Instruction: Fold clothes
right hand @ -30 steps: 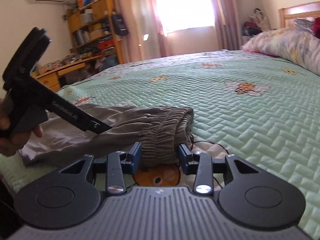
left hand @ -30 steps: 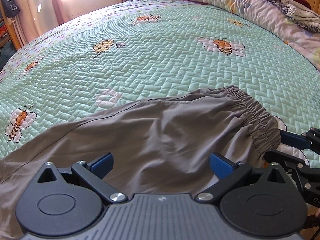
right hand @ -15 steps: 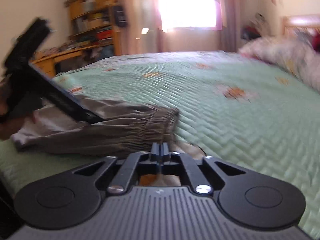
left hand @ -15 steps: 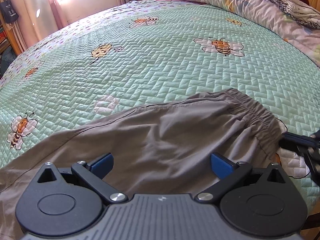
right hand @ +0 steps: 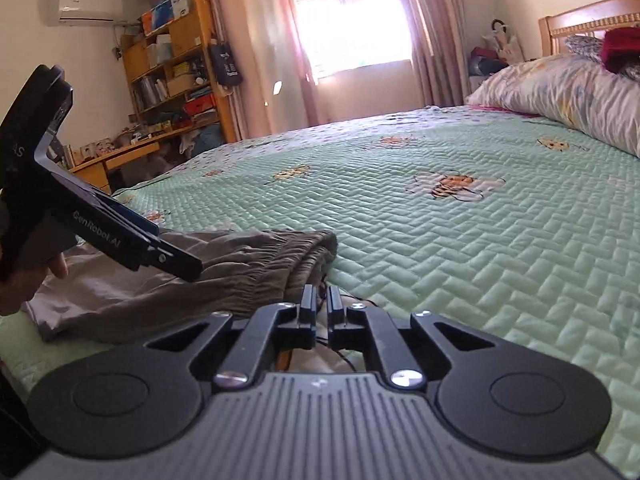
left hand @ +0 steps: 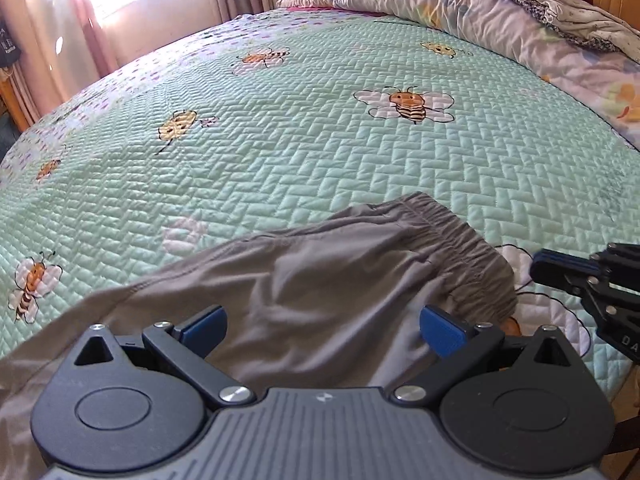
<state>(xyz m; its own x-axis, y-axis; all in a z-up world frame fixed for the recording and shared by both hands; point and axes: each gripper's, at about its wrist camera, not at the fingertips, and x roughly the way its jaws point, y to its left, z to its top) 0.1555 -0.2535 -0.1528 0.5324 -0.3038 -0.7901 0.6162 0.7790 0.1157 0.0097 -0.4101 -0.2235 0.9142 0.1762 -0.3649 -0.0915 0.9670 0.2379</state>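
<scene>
Grey trousers (left hand: pixel 320 280) with an elastic waistband (left hand: pixel 460 240) lie near the front edge of the green bee-print quilt (left hand: pixel 320 152). My left gripper (left hand: pixel 324 326) stands open just over the trouser cloth, its blue pads (left hand: pixel 204 324) wide apart. In the right wrist view the left gripper (right hand: pixel 180 264) slants down onto the cloth, with a hand (right hand: pixel 24 284) behind it. My right gripper (right hand: pixel 321 304) sits just off the waistband (right hand: pixel 280 256). Its jaws are opening, with a narrow gap and no cloth pressed between them. The left wrist view shows the right gripper (left hand: pixel 538 268) beside the waistband, apart from it.
A flowered duvet (left hand: pixel 460 20) and a pile of clothes (left hand: pixel 560 12) lie at the head of the bed. Beyond the far side stand a wooden shelf and desk (right hand: pixel 172 80) and a curtained window (right hand: pixel 352 20). The quilt spreads wide beyond the trousers.
The right gripper stood open around the waistband, shut as it drew back off it, and now shows a small gap. The waistband has dropped flatter onto the quilt. Both grippers drew back slightly.
</scene>
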